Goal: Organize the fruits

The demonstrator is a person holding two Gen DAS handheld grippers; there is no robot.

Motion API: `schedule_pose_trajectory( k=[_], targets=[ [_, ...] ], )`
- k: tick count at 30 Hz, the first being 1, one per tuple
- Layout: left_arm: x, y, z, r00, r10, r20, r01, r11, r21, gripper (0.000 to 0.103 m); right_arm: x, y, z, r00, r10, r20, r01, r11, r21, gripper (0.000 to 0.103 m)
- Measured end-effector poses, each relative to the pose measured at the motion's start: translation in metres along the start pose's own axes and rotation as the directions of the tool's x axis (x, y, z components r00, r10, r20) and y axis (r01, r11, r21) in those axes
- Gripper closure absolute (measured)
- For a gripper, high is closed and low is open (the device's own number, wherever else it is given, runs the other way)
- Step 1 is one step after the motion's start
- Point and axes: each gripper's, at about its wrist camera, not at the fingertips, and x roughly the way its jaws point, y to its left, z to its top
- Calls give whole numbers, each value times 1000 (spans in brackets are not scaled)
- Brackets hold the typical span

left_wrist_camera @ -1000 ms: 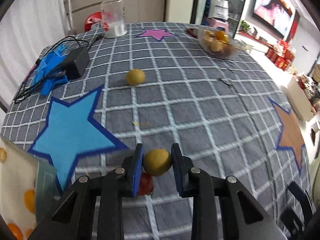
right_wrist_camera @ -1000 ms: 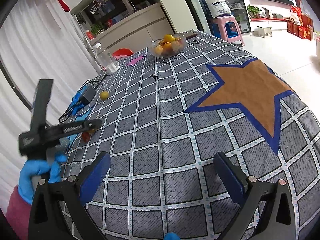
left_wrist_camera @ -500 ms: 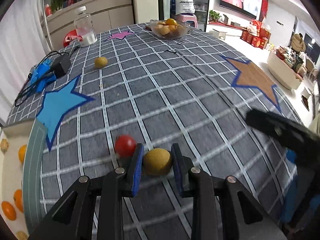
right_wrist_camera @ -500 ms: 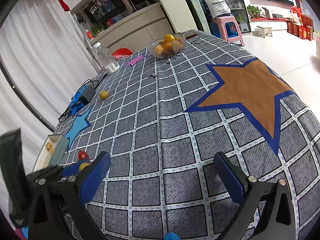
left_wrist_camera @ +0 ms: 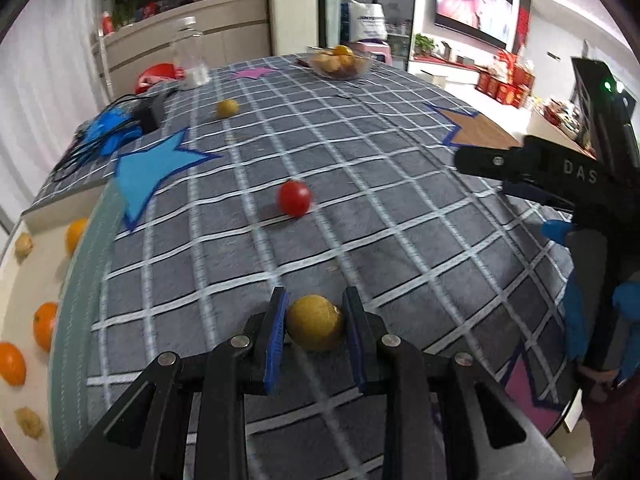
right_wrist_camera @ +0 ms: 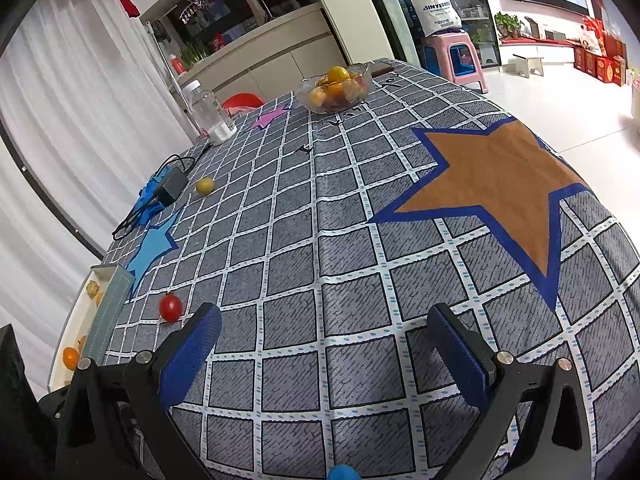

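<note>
Left tongs (left_wrist_camera: 315, 320) were clamped on a yellow-brown fruit (left_wrist_camera: 315, 322), both blue pads touching its sides; the fruit sat above the checked cloth (left_wrist_camera: 360, 208) near the bench's front edge. Whether it touched the cloth could not be told.

Right tongs (right_wrist_camera: 324, 344) were spread wide with nothing between the pads, hovering over the cloth just short of the brown star (right_wrist_camera: 496, 176). In the left wrist view the right tongs' black frame showed at the right edge, held by a blue-gloved hand (left_wrist_camera: 580, 320).

A red tomato (left_wrist_camera: 295, 198) lay loose on the cloth ahead of the left tongs, near the blue star (left_wrist_camera: 152, 168); the right wrist view showed it just beside the left pad of the right tongs, apart from it. A second yellow fruit (left_wrist_camera: 227, 107) lay farther back, near the black adapter (left_wrist_camera: 149, 111) and blue cable bundle (left_wrist_camera: 106, 132).

Tray (left_wrist_camera: 72, 280) stood at the bench's left edge, holding several orange fruits (left_wrist_camera: 44, 330) and a few pale wrinkled ones (left_wrist_camera: 28, 422).

Glass bowl (right_wrist_camera: 334, 88) at the far end held mixed orange and yellow fruit. A clear bottle (right_wrist_camera: 208, 110) stood at the far left corner, well apart from the bowl.
</note>
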Motion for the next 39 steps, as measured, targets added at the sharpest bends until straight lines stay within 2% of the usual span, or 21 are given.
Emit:
schedule_pose_trajectory(
  k=[1,3,5,7,11,14,18,22,25,27,39],
  targets=[
    [-1,4,-1,1000,17,5,-16,1000,-10,71,0,0,0,1000,0,0,0,1000,0,0],
    [-3,12,-4,999,45,11,-45,999,-26,61,0,0,0,1000,-1,0,1,1000,-1,0],
    [-4,19,-7,998,62,17,-61,996,-58,30,1,1,0,1000,-3,-1,3,1000,-2,0],
    [-5,23,-10,996,77,36,-73,993,-90,23,1,0,0,1000,-4,-1,4,1000,-3,0],
    [-1,18,-9,996,87,24,-85,994,-67,21,1,1,0,1000,-6,-2,6,1000,-4,0],
    [-1,12,-11,990,136,22,-135,990,-50,16,1,1,0,1000,-4,-1,4,1000,-2,0],
    [-2,11,-13,986,164,30,-162,986,-50,14,2,2,0,1000,-9,-3,9,1000,-5,0],
    [1,18,-11,986,167,3,-166,982,-91,5,3,2,-1,1000,-15,-4,15,1000,-8,0],
    [4,28,-11,991,132,-27,-134,981,-138,1,3,2,0,1000,-15,-4,15,1000,-8,0],
    [5,33,-11,993,111,-37,-116,980,-161,1,3,2,0,1000,-16,-4,16,1000,-9,0],
    [3,28,-12,990,139,-27,-141,980,-139,1,4,3,0,1000,-17,-5,17,1000,-9,0]
  ],
)
